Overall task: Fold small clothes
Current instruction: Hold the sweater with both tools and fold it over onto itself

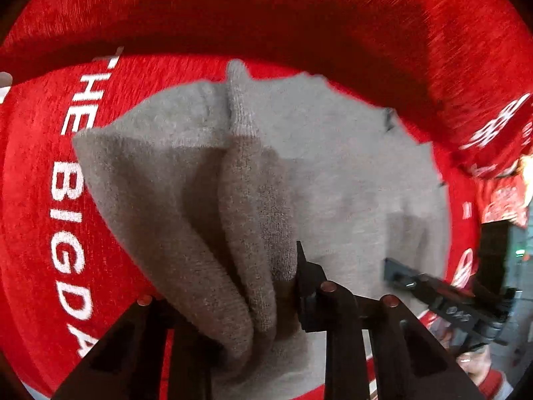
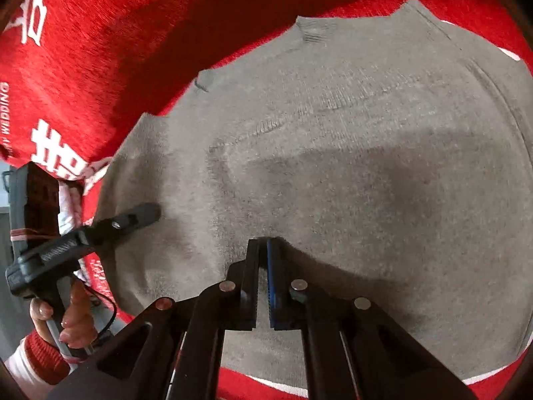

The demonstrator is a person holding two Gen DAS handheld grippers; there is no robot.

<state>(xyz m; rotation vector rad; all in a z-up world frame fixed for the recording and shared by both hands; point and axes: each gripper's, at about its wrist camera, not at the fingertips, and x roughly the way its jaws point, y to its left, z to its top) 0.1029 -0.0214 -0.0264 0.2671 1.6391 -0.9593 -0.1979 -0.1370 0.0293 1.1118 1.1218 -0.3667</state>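
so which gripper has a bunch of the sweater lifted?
The left gripper: grey sweater bunches in folds between its fingers. The right gripper pinches flat fabric.

I see a red cloth (image 2: 76, 66) with white lettering covering the work surface; "THE BIG DA" reads along its left side in the left wrist view. A grey knit garment (image 2: 349, 153) lies spread directly on it, one edge bunched upward.
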